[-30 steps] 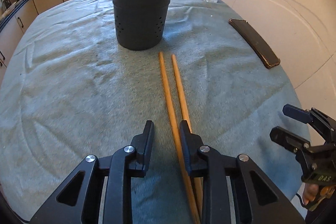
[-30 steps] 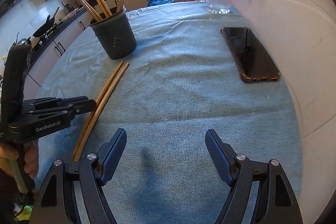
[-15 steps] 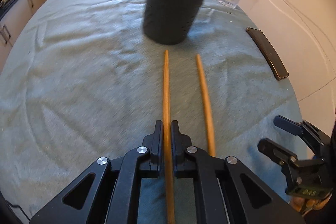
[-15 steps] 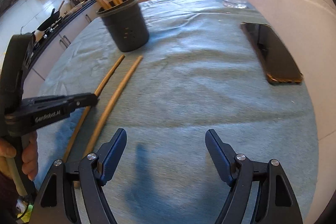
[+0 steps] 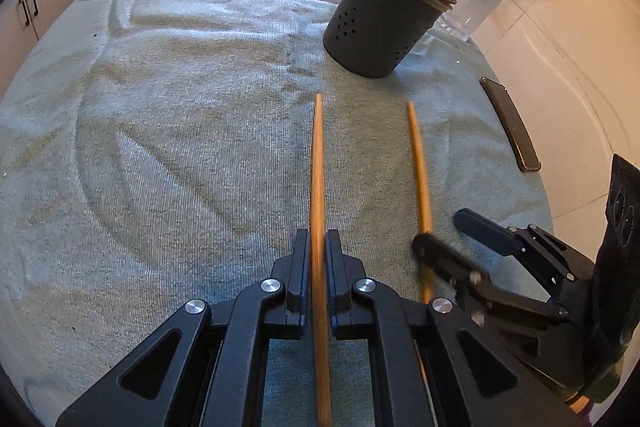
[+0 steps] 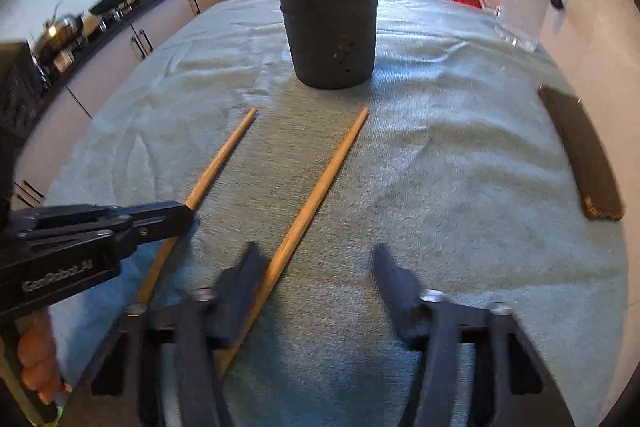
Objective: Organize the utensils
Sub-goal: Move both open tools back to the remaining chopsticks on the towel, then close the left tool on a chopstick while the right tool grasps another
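Observation:
My left gripper point(image 5: 317, 255) is shut on a wooden chopstick point(image 5: 317, 163) that points toward a dark perforated holder point(image 5: 380, 27) with several chopsticks in it. A second chopstick point(image 5: 418, 163) lies on the cloth to its right. My right gripper point(image 6: 316, 267) is open; its left finger point(image 6: 244, 279) sits next to this second chopstick point(image 6: 320, 187), which lies between its fingers. In the right wrist view the held chopstick point(image 6: 220, 163) runs into the left gripper point(image 6: 176, 217), and the holder point(image 6: 330, 27) stands ahead.
A teal cloth point(image 5: 180, 107) covers the table. A dark phone point(image 5: 510, 123) lies near the right edge, also in the right wrist view point(image 6: 580, 151). A glass mug point(image 6: 520, 7) stands at the far right by the wall. Kitchen counters lie beyond.
My left gripper closed on one chopstick and swung it left, apart from the other. My right gripper moved left and forward over the second chopstick, still open.

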The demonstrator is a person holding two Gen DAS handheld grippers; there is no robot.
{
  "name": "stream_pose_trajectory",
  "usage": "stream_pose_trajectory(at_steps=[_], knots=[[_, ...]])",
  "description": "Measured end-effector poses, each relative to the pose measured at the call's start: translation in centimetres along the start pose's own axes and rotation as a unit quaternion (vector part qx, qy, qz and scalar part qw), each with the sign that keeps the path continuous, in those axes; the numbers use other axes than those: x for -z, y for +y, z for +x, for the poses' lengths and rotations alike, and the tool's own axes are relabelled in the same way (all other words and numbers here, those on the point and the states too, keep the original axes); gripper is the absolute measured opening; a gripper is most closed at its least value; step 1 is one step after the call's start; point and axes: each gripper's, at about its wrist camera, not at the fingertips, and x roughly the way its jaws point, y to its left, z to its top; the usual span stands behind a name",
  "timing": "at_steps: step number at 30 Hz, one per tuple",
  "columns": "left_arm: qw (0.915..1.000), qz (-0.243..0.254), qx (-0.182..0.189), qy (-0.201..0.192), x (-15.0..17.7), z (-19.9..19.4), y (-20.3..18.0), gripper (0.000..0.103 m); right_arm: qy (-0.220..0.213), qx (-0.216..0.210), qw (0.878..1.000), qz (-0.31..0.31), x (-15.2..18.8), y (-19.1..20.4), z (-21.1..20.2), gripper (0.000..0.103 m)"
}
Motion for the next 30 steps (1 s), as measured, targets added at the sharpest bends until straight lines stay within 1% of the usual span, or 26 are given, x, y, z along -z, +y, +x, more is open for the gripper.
stream_pose_trajectory(at_steps=[1,2,3,5,7,8,10,12,13,15,17,23,27,30], knots=[[1.0,-0.003,0.005,0.001,0.1,-0.1,0.2,0.007,0.002,0.002,1.0,-0.003,0.0,0.1,0.0,0.031],[0.9999,-0.006,0.01,0.004,0.1,-0.2,0.4,0.007,0.006,0.002,1.0,-0.006,0.0,0.1,-0.1,0.019],[0.9998,-0.008,0.014,0.009,0.1,-0.3,0.5,0.007,0.012,0.0,1.0,-0.006,0.1,0.1,-0.2,0.015],[0.9996,-0.009,0.018,0.018,0.1,-0.4,0.7,0.007,0.019,0.004,1.0,-0.014,0.4,0.1,-0.4,0.015],[0.9997,0.004,0.017,0.017,-0.1,-1.0,0.5,0.007,0.025,0.011,0.999,-0.02,0.7,-0.2,-0.7,0.015],[0.9997,0.01,0.015,0.016,-0.3,-1.0,0.4,0.007,0.027,0.011,0.999,-0.02,0.9,-0.3,-0.7,0.016],[0.9997,0.015,0.01,0.014,-0.7,-1.2,0.4,0.007,0.03,0.008,0.999,-0.01,1.0,-0.9,-0.9,0.022],[0.9998,0.012,0.002,0.013,-1.5,-1.0,0.4,0.007,0.031,0.007,0.999,-0.001,1.0,-1.5,-1.0,0.038],[0.9999,0.012,-0.002,0.012,-2.0,-1.0,0.4,0.007,0.031,0.011,0.999,0.004,0.8,-1.7,-0.9,0.04],[0.9997,0.019,-0.009,0.01,-2.9,-0.8,0.2,0.007,0.031,0.018,0.999,0.01,0.3,-2.2,-0.7,0.04],[0.9994,0.027,-0.018,0.01,-3.8,-0.4,-0.1,0.007,0.031,0.016,0.999,0.016,-0.3,-2.6,-0.3,0.04],[0.9986,0.034,-0.036,0.021,-6.1,1.6,-0.4,0.007,0.032,0.026,0.999,0.019,-3.1,-3.2,1.2,0.04],[0.9986,0.027,-0.03,0.034,-6.8,2.9,-0.5,0.007,0.029,0.037,0.999,0.016,-4.9,-3.1,2.2,0.04],[0.9989,0.027,-0.026,0.027,-7.2,3.1,-0.5,0.007,0.025,0.046,0.999,0.01,-5.9,-2.9,3.0,0.04]])
